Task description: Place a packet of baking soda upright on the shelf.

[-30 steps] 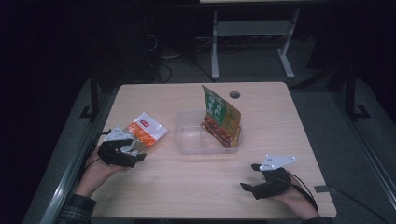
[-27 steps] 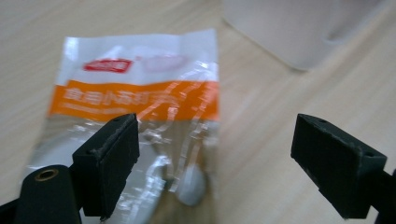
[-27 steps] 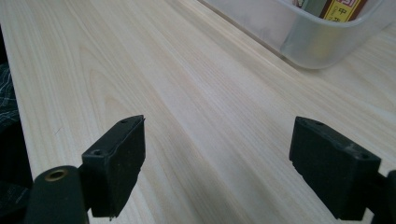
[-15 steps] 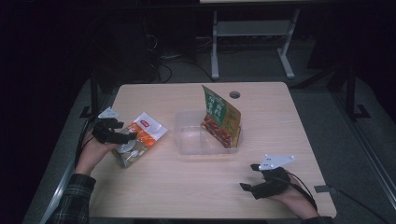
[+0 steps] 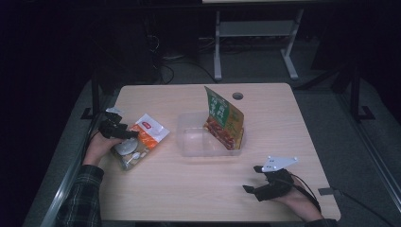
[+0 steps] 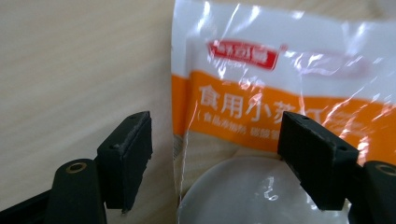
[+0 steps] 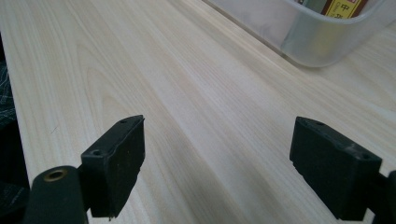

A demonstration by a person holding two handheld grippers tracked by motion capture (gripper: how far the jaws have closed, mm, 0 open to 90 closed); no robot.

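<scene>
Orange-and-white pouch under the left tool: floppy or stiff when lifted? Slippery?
The pouch is glossy, crinkled film, so it probably flexes and may slide between the pads. Pale powder seems settled at one end, so it would likely sag there if lifted by an edge. The left tool, jaws just closing, straddles that edge, pads not yet pressing.

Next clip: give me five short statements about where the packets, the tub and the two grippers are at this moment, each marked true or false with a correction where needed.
1. The left gripper has its jaws astride the edge of the orange-and-white packet. True; they have just been closing, with the pads not yet pressing on it.
2. The green packet lies flat on the table. False: it stands tilted in the clear plastic tub.
3. The right gripper holds nothing, its jaws open over bare wood. True.
4. The orange-and-white packet is inside the tub. False: it lies on the table, left of the tub.
5. The right gripper rests at the table's far edge. False: near edge.
</scene>
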